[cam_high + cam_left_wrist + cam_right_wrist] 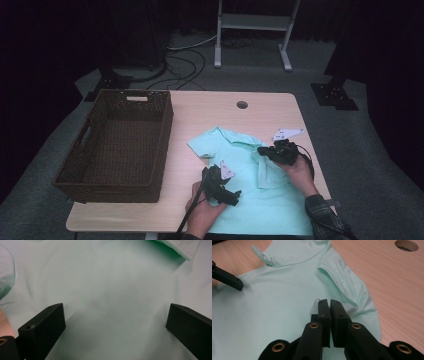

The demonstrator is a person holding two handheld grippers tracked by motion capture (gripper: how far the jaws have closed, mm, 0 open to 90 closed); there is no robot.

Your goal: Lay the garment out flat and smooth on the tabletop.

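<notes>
A mint-green short-sleeved T-shirt of thin knit cloth (260,195) lies flat on the pale wooden bench (200,107), its neckline toward the far edge and its hem hanging off the near edge beside the person. Its long axis runs from near to far, slightly slanted to the left at the collar.

The right hand-held gripper (329,315) has its 2 black jaws drawn nearly together, and a small fold of the green cloth shows pinched at their tips, on the shirt's right sleeve, which lies folded in over the chest. In the high view that hand-held gripper (276,152) sits at the shirt's right shoulder, so the body of the garment lies to its left and toward the person.

The left hand-held gripper (115,332) stands wide, jaws well apart with plain cloth between them and nothing gripped; it rests over the lower middle of the shirt (105,290), seemingly pinning it.

My reading is that the sleeve is being folded inward. The move turns on carrying the pinched sleeve leftward across the long axis toward the shirt's centre line; the right hand is the nearer one to that sleeve, while the left holds the body steady.

A dark brown woven wicker basket (165,130) stands empty on the left of the bench, well apart from the shirt.
</notes>
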